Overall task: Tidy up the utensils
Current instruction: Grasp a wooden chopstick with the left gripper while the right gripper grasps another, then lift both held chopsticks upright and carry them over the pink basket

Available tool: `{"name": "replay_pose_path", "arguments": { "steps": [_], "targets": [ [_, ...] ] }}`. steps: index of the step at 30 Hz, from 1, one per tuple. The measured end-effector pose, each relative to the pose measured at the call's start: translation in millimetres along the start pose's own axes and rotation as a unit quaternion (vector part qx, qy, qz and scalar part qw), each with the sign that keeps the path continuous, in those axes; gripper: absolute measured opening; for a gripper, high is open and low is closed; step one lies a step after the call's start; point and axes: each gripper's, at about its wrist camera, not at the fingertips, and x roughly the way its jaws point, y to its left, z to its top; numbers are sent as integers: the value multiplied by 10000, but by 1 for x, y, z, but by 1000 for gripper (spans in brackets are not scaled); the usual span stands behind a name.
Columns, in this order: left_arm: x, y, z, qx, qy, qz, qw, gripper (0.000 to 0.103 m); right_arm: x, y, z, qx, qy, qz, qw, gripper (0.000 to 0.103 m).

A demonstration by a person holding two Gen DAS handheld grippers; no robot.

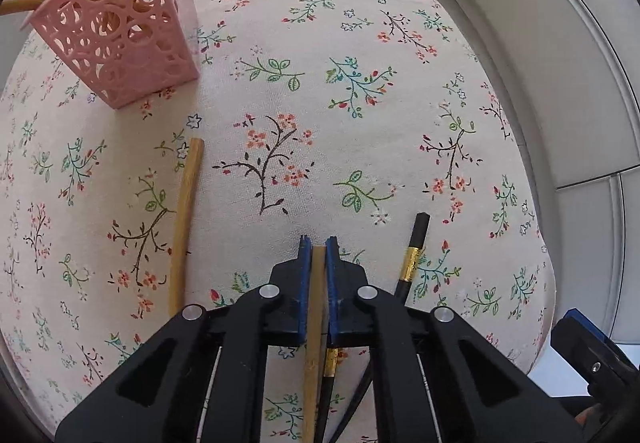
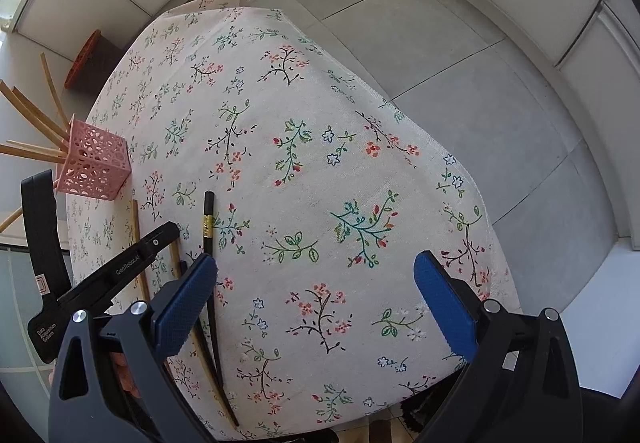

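Note:
My left gripper [image 1: 319, 245] points down at the table and is shut on a wooden chopstick [image 1: 314, 323], which sits between its blue pads. A second black chopstick shaft crosses under that gripper. Another wooden chopstick [image 1: 184, 223] lies on the cloth to its left, and a black chopstick with a gold band [image 1: 414, 255] lies to its right. A pink perforated basket [image 1: 116, 31] at the far left holds several wooden chopsticks. My right gripper [image 2: 316, 271] hovers open over bare cloth, with nothing between its fingers. The black chopstick [image 2: 208, 227] and the left gripper [image 2: 132, 259] lie to its left.
A floral tablecloth [image 2: 320, 163] covers the small table. Its right and far edges drop off to a grey tiled floor [image 2: 460, 63]. The pink basket [image 2: 96, 167] stands near the table's left edge. An orange round object [image 2: 82, 59] rests on the floor beyond.

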Motion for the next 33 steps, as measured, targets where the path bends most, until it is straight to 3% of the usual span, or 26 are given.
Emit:
{"name": "replay_pose_path", "arguments": {
  "steps": [3,7,12,16,20,26,27,28,29,31,33],
  "targets": [
    [-1,3,-2,54,-88,-135,9999,7,0,9,-1,-119,-68,-18,9999,96],
    [-27,21,-10,52,-187,-254,9995,6,-12,30,-3,-358,-288,322,9984,96],
    [-89,51,-29,47,-484,-409,9980,6,9,82,-12,-708,113,588,9957,95],
    [-132,90,-48,-120,-946,-270,9951,6,34,131,-20,-719,276,696,9946,90],
    [-165,131,-64,-456,-1298,-283,9901,6,65,181,-32,-837,135,153,9963,76],
    [-202,161,-74,-610,-1770,-392,9815,6,101,212,-34,-746,-227,-751,9941,68],
    [-205,162,-75,-610,-1820,-433,9805,6,101,215,-35,-744,-370,-877,9927,61],
    [-208,163,-76,-604,-1856,-466,9797,6,101,218,-36,-820,-477,-1098,9894,41],
    [-210,163,-76,-592,-1892,-496,9789,6,100,220,-37,-912,-556,-1000,9892,13],
    [-213,164,-77,-575,-1953,-547,9775,6,99,217,-40,-954,-482,-853,9906,8],
    [-217,164,-78,-550,-1998,-611,9764,6,92,204,-39,-751,-309,-326,9962,8]
  ]
}}
